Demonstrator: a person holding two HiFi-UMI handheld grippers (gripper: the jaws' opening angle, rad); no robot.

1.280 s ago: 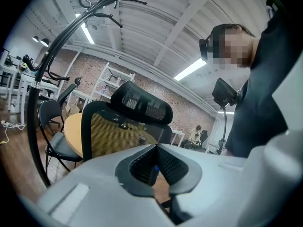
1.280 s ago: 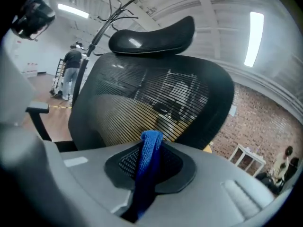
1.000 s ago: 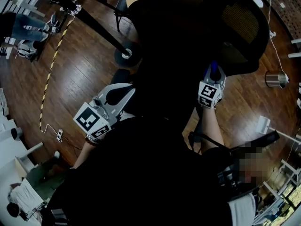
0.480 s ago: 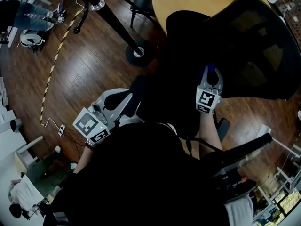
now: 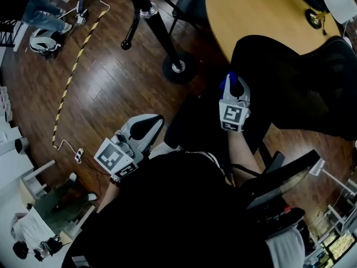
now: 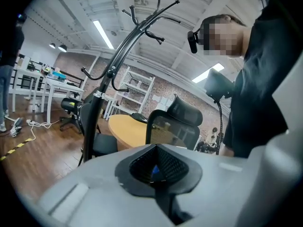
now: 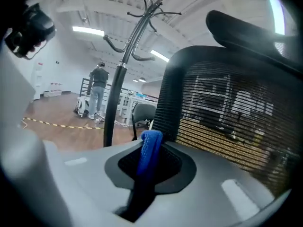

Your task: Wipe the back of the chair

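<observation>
Jaws: right gripper [image 5: 234,85] pinches cloth [image 7: 150,149] lengthwise, near chair back [image 7: 227,119]; left gripper [image 5: 155,121] closed.

**Both tongs closed, right one farther forward**

The left tongs [image 5: 152,123] sit close to the body with the jaws pressed together and the tips angled up and to the right. The right tongs [image 5: 234,85] reach farther ahead on an extended forearm [image 5: 244,152], jaws clamped on a blue cloth [image 7: 151,148].

Right claw [image 5: 235,86] holds blue cloth [image 5: 226,83] beside chair [image 5: 295,88].
</observation>
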